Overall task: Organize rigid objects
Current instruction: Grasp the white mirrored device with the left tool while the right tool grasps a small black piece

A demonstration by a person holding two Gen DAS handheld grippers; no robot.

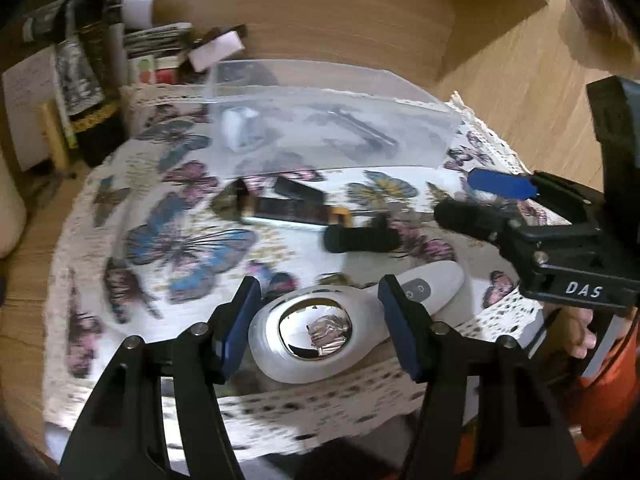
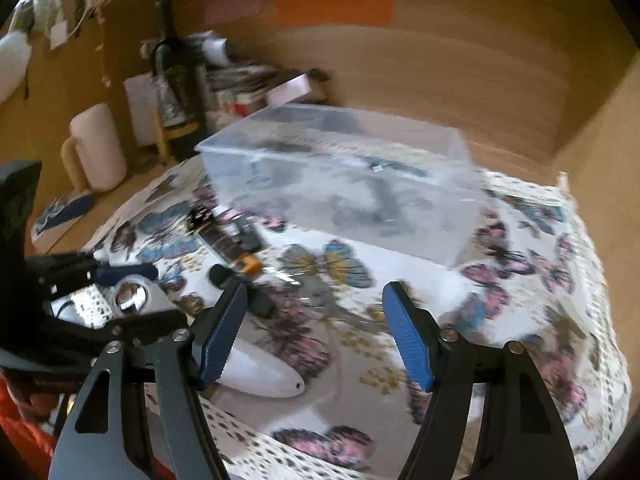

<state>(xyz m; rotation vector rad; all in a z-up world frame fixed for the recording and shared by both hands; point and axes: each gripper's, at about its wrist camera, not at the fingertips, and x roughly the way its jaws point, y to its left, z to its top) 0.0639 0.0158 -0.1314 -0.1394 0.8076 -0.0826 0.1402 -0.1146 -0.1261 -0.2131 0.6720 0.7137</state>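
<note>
A white handheld device with a shiny metal head [image 1: 316,330] lies on the butterfly cloth [image 1: 168,240]. My left gripper [image 1: 318,300] is open, its fingers either side of the device's head. The device's tapered handle shows in the right wrist view [image 2: 264,376], just left of my right gripper [image 2: 312,324], which is open and empty above the cloth [image 2: 520,280]. In the left wrist view the right gripper [image 1: 464,198] reaches in from the right. A black clip-like object [image 1: 360,238], a dark flat bar with an orange end [image 1: 292,210] and a small black piece [image 1: 298,192] lie mid-cloth. A clear plastic box [image 1: 320,128] [image 2: 344,176] stands behind, holding a white item and dark items.
Behind the cloth at the left stand a dark bottle [image 1: 86,80] [image 2: 176,80], stacked papers and small boxes [image 1: 160,52]. A cream mug [image 2: 98,148] stands at the far left. Wooden walls [image 2: 440,64] close off the back and right side.
</note>
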